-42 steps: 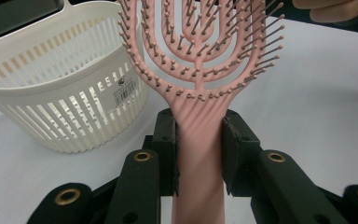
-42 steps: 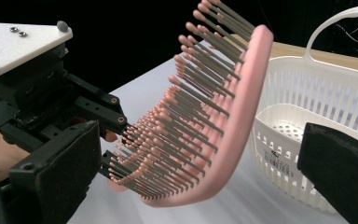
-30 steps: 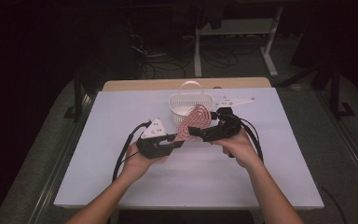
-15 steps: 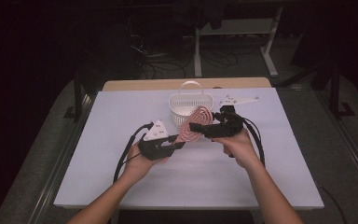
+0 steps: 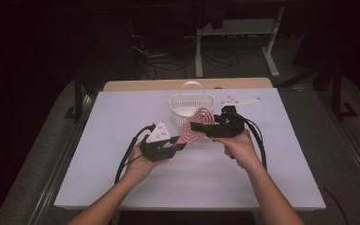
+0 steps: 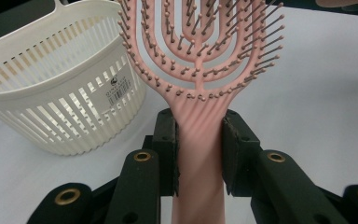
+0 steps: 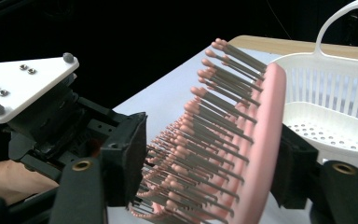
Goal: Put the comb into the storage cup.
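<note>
1. I see a dark room with cables and a stand on the floor behind, and a white table [image 5: 122,122] lit in the middle of it.
2. On the left, my left gripper [image 5: 180,146] pinches the handle of the pink hairbrush [image 5: 194,129]; in the left gripper view both pads press flat on the handle just below the brush head [image 6: 200,65].
3. The hairbrush is held in the air above the table, slanting up from the left gripper toward the basket, bristles facing my right gripper's near pad.
4. Just behind the brush head stands the white slatted basket [image 5: 183,108] with its handle upright, near the table's far edge.
5. On the right, my right gripper [image 5: 198,126] has its jaws either side of the brush head and has just been closing. In the right gripper view one pad [image 7: 292,168] lies against the brush's back, while the other sits at the bristle tips; I cannot tell if it presses them.
</note>
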